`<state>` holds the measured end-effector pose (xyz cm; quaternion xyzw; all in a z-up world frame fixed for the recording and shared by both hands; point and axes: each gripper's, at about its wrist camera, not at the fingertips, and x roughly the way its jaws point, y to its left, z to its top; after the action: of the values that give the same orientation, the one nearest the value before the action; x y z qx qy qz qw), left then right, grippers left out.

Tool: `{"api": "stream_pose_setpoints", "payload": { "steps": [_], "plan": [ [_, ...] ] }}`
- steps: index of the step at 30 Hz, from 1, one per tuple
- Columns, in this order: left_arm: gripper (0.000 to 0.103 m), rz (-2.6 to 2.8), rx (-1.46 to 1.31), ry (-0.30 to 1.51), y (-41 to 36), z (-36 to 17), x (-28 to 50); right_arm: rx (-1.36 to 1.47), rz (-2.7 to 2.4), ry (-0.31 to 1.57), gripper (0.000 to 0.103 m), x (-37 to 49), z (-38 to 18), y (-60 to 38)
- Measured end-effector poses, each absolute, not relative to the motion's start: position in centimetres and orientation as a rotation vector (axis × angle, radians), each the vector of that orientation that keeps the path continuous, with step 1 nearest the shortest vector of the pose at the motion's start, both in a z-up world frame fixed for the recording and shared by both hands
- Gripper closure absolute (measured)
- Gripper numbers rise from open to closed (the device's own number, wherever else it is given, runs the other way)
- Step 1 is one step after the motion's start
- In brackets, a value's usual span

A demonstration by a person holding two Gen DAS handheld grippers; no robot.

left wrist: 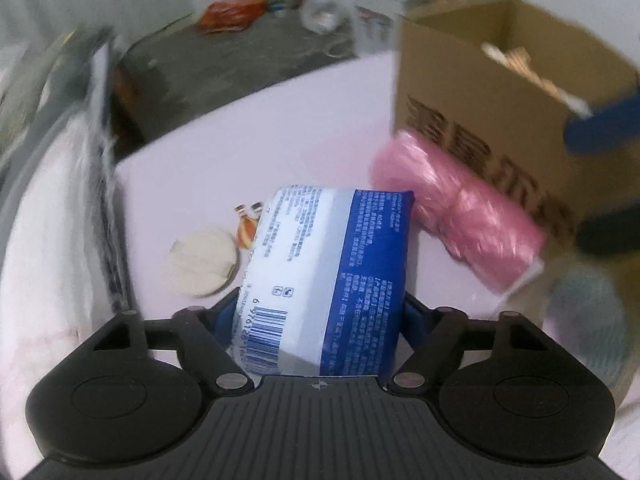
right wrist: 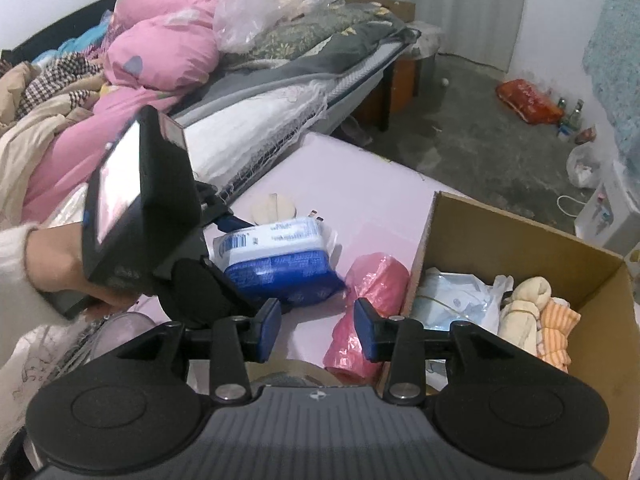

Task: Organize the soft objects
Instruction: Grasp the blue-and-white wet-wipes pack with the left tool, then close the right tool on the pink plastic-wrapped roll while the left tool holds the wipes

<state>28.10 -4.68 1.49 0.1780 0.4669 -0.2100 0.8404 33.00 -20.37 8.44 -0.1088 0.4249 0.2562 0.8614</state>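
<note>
1. Two tongs show. The left tongs (left wrist: 318,312) straddle a blue-and-white wipes pack (left wrist: 324,276), whose blue pads sit at either flank of the pack; whether they press on it or only flank it cannot be told from these views.
2. The pack lies on the pink tabletop (left wrist: 248,152), filling the gap from the tongs' base toward 12 o'clock.
3. A round beige pad (left wrist: 202,262) lies at 9 o'clock of the pack, and a pink plastic-bag roll (left wrist: 460,216) at 2 o'clock, against the cardboard box (left wrist: 480,92).
4. The right tongs (right wrist: 317,330) stand released with nothing between their blue pads; the wipes pack (right wrist: 276,264) is at their 11 o'clock and the pink roll (right wrist: 370,296) at 1 o'clock.
5. Only the right wrist view shows the person's hand (right wrist: 60,264) gripping the left tool, the bed (right wrist: 248,92) piled with pink bedding, and the box's inside (right wrist: 520,308) holding rolled cloths and a pale packet.
6. Only the left wrist view shows the pack's barcode.
</note>
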Motion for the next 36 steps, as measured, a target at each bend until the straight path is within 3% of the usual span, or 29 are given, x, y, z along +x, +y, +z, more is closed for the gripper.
{"api": "stream_pose_setpoints", "payload": {
  "steps": [9, 16, 24, 26, 27, 28, 29, 33, 36],
  "plan": [
    [0.029, -0.444, -0.080, 0.895, 2.7, 6.5, 25.7, -0.287, 0.509, 0.989, 0.051, 34.8, 6.9, -16.9],
    [0.030, -0.391, -0.169, 0.786, 6.7, 7.8, 23.3, -0.438, 0.333, 1.081, 0.051, 37.0, 4.1, -13.0],
    [0.030, -0.390, -0.273, 0.688, 10.2, 6.8, 21.2, -0.601, 0.142, 1.131, 0.036, 37.8, 0.0, -10.3],
    [0.033, -0.406, -0.310, 0.671, 10.7, 6.7, 21.1, -0.633, 0.104, 1.118, 0.033, 37.8, -0.6, -9.8],
    [0.039, -0.408, -0.310, 0.672, 10.8, 6.6, 21.0, -0.635, 0.097, 1.118, 0.032, 37.9, -0.9, -9.7],
    [0.059, -0.411, -0.306, 0.672, 10.7, 6.5, 21.0, -0.624, 0.093, 1.112, 0.031, 38.0, -0.9, -9.7],
    [0.062, -0.415, -0.309, 0.654, 10.8, 6.5, 20.8, -0.603, 0.093, 1.104, 0.031, 38.1, -0.9, -9.6],
    [0.062, -0.471, -0.336, 0.672, 11.3, 7.1, 20.7, -0.552, 0.178, 1.101, 0.034, 37.7, -0.3, -9.0],
    [0.055, -0.430, -0.267, 0.685, 10.8, 6.8, 20.5, -0.509, 0.246, 1.126, 0.038, 37.6, -0.5, -8.3]
  ]
}}
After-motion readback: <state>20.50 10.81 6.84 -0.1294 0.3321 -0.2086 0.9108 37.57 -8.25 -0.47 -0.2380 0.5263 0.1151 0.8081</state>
